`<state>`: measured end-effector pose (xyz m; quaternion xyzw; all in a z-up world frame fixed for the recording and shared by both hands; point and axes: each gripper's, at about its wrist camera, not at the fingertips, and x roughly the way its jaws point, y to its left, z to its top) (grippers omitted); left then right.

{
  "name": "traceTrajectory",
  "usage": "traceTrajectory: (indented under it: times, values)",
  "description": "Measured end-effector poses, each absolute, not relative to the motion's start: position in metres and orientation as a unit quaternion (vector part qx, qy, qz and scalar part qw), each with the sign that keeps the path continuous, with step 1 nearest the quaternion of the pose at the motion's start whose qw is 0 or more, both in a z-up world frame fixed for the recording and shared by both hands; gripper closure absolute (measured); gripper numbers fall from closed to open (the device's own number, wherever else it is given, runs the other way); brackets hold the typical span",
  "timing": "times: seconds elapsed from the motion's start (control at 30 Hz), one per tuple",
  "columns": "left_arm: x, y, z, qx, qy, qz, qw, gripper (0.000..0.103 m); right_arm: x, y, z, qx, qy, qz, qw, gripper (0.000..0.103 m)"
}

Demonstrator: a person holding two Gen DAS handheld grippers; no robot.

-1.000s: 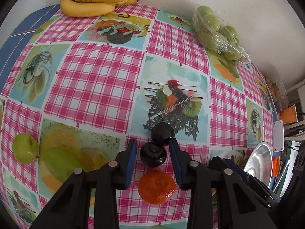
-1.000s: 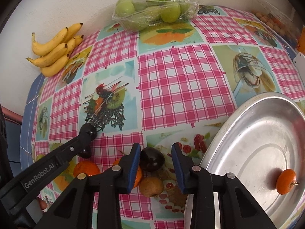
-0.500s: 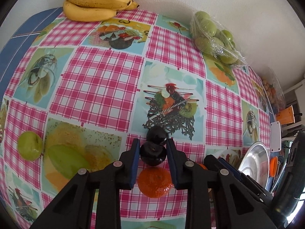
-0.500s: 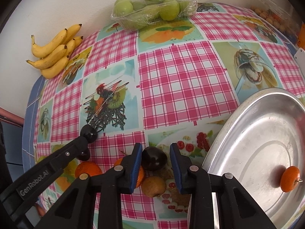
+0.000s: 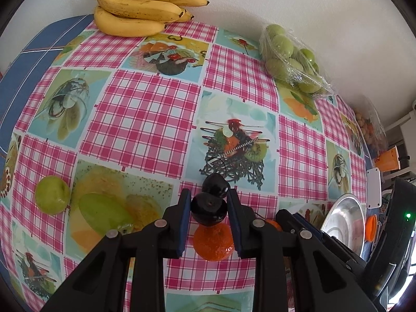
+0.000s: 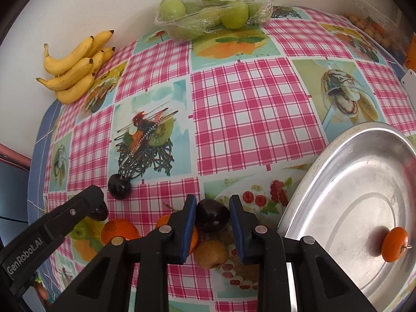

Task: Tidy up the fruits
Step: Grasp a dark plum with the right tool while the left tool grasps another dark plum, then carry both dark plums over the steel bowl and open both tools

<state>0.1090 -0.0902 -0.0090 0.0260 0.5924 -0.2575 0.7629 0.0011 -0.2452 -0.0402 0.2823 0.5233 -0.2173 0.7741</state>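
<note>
My left gripper [image 5: 208, 208] is shut on a dark plum [image 5: 208, 212], held just above the checked tablecloth. A second dark plum [image 5: 215, 184] lies just beyond it and an orange mandarin [image 5: 213, 241] below it. My right gripper [image 6: 211, 214] is shut on another dark plum [image 6: 212, 214]. A brown kiwi [image 6: 212, 253] and a mandarin [image 6: 193, 238] lie under its fingers. The metal tray [image 6: 325, 179] at right holds one mandarin [image 6: 394, 244]. The left gripper's finger [image 6: 88, 202] shows in the right wrist view beside a plum [image 6: 119, 186] and a mandarin [image 6: 118, 234].
A banana bunch [image 5: 137, 5] and a wrapped pack of green fruit [image 5: 291, 57] lie along the back wall. A loose green fruit [image 5: 52, 195] sits at the left. A bag of small fruit [image 5: 369, 130] is at the far right edge.
Both grippers have closed from open onto their plums. The left gripper has risen slightly with its plum.
</note>
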Motion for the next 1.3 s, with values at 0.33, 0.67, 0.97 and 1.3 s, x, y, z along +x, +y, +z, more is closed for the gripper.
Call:
traceTrajectory:
  times: [0.33,0.67,0.97,1.3]
  values:
    - [0.109,-0.085,0.005,0.018,0.578,-0.257,0.774,0.074,-0.005,-0.249,-0.028,0.285,0.510,-0.218,0.782,0.075]
    - [0.103,-0.083,0.021,0.020,0.561,-0.263,0.784,0.074,-0.018,-0.251,0.001,0.293,0.489,-0.226,0.789,0.075]
    - [0.093,-0.090,0.031,0.037,0.548,-0.273,0.790,0.074,-0.032,-0.250,0.022,0.283,0.477,-0.235,0.798,0.075]
    - [0.065,-0.118,0.037,0.075,0.538,-0.302,0.783,0.074,-0.062,-0.275,0.028,0.301,0.465,-0.276,0.785,0.075]
